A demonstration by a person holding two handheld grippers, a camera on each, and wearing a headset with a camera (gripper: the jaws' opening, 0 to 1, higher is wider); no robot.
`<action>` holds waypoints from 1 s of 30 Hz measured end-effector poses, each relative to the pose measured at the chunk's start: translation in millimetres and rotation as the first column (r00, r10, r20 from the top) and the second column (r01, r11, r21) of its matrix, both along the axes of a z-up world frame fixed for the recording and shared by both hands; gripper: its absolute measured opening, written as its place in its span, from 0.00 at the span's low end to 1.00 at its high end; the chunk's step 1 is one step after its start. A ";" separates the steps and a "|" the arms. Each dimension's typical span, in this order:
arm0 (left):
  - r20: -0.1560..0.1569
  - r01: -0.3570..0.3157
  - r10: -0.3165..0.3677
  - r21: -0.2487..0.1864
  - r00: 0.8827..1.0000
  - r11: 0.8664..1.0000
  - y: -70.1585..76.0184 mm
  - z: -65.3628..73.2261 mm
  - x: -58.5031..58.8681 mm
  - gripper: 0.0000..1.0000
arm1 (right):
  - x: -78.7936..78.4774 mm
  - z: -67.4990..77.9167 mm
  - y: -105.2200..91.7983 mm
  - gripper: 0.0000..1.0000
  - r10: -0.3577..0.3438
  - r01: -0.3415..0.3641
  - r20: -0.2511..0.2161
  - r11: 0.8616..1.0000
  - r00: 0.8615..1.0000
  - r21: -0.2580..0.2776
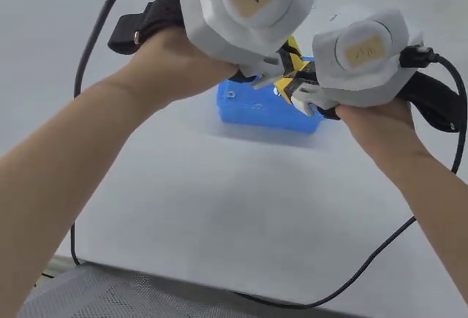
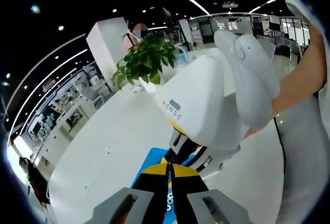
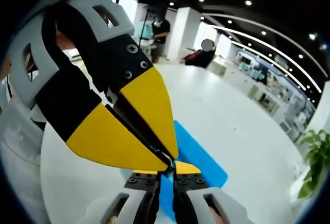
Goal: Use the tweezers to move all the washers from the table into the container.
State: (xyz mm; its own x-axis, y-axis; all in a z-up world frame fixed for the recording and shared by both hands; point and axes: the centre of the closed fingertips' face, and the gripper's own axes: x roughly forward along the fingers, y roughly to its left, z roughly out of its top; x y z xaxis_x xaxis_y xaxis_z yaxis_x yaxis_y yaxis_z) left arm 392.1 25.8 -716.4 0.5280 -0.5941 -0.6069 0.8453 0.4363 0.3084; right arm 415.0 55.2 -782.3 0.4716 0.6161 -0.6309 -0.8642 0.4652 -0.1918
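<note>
The white housings are covering much of the work in the head view. The left gripper (image 1: 287,62) and the right gripper (image 1: 297,90) are meeting tip to tip in the upper centre, just above the blue container (image 1: 256,110), which is sitting on the desk (image 1: 219,208) with its right end hidden beneath them. A small ring (image 1: 231,94) is showing near the container's upper left corner, too small to tell what it is. I cannot make out the tweezers for certain.

The gripper views are giving the closer look. In the left gripper view its yellow-tipped fingers (image 2: 154,173) are pressing together with only a thin dark line between them, and whether that line is something held I cannot tell. In the right gripper view its own fingers (image 3: 188,169) are standing all but closed at the bottom edge, touching the tip of the left one, with blue showing behind.

The desk is plain pale grey, with a black cable (image 1: 380,248) trailing over its lower right. Beyond it, a bright open hall with ceiling lights and a green plant (image 2: 147,59) is showing.
</note>
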 end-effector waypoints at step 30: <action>-0.081 0.001 0.000 0.012 0.997 1.000 3.0 -26.2 4.1 0.00 | -3.3 -21.5 -6.2 0.09 -0.021 0.020 -0.079 1.000 0.997 -0.014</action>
State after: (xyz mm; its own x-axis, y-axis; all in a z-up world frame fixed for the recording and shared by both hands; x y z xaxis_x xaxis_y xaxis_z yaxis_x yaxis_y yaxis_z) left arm 396.2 28.7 -742.6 0.4767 -0.5866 -0.6547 0.8679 0.4324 0.2444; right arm 411.7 49.0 -803.7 0.4324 0.5984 -0.6745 -0.8673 0.4805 -0.1298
